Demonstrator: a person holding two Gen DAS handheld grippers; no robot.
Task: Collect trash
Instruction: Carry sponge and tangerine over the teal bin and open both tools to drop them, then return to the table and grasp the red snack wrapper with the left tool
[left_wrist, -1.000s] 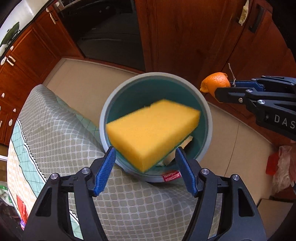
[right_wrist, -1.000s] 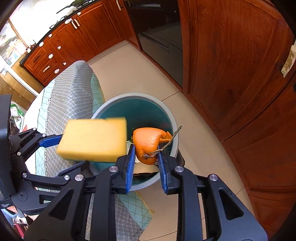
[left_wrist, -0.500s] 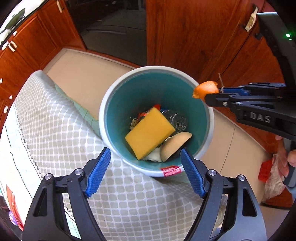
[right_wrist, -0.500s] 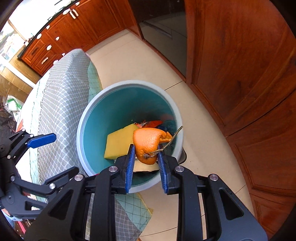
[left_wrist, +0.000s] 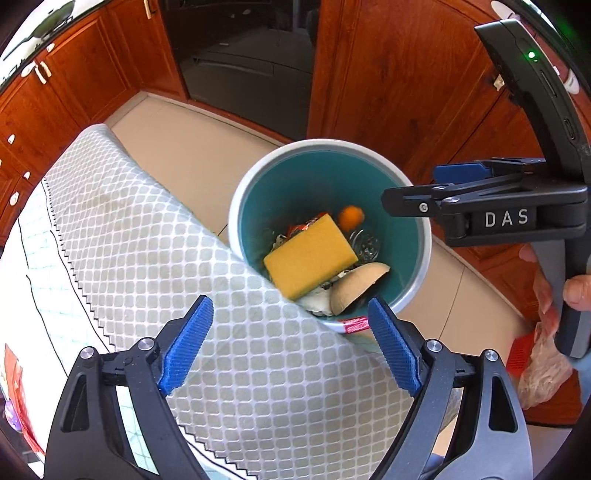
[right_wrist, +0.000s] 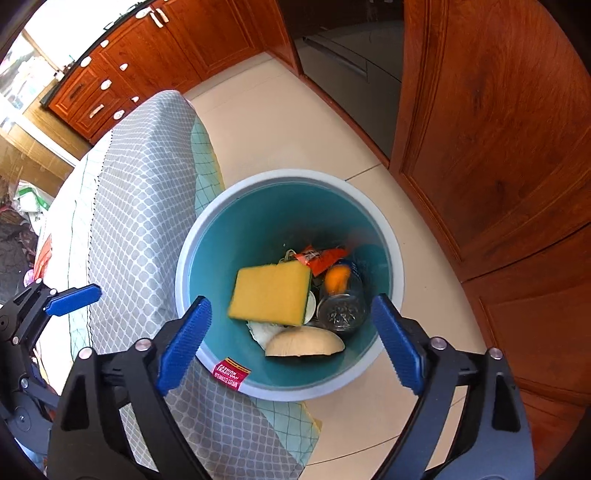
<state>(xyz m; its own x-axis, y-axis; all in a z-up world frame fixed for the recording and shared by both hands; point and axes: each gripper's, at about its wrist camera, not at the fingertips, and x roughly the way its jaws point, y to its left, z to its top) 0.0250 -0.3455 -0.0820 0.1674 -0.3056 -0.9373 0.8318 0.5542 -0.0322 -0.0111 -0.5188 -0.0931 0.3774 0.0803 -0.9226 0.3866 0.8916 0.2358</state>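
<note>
both pieces of trash are seen inside the teal bin, which stands on the tiled floor just beside the cloth-covered table. the yellow sponge is lying tilted on top of the pile, and the orange peel is caught slightly blurred just beside it, over a clear plastic bottle; whether the peel is fully settled cannot be told. a red wrapper and a pale curved scrap are also held in the bin

the right gripper is shown with its jaws spread wide above the bin mouth and nothing between them; its jaws have just been opening, and the peel is no longer gripped. the left gripper is likewise opened wide, its jaws having just been opening further, with nothing clamped; only the tablecloth and the near rim of the bin are framed between its blue pads. in the left view the right gripper is seen from the side over the bin's far edge, carried by a hand

the drop of these two items is judged done. what is left cannot be fully told from the pictures: some cluttered, unclear items are glimpsed at the far left edge of the table, and a crumpled bag is lying on the floor at the right, so more collecting may be needed
</note>
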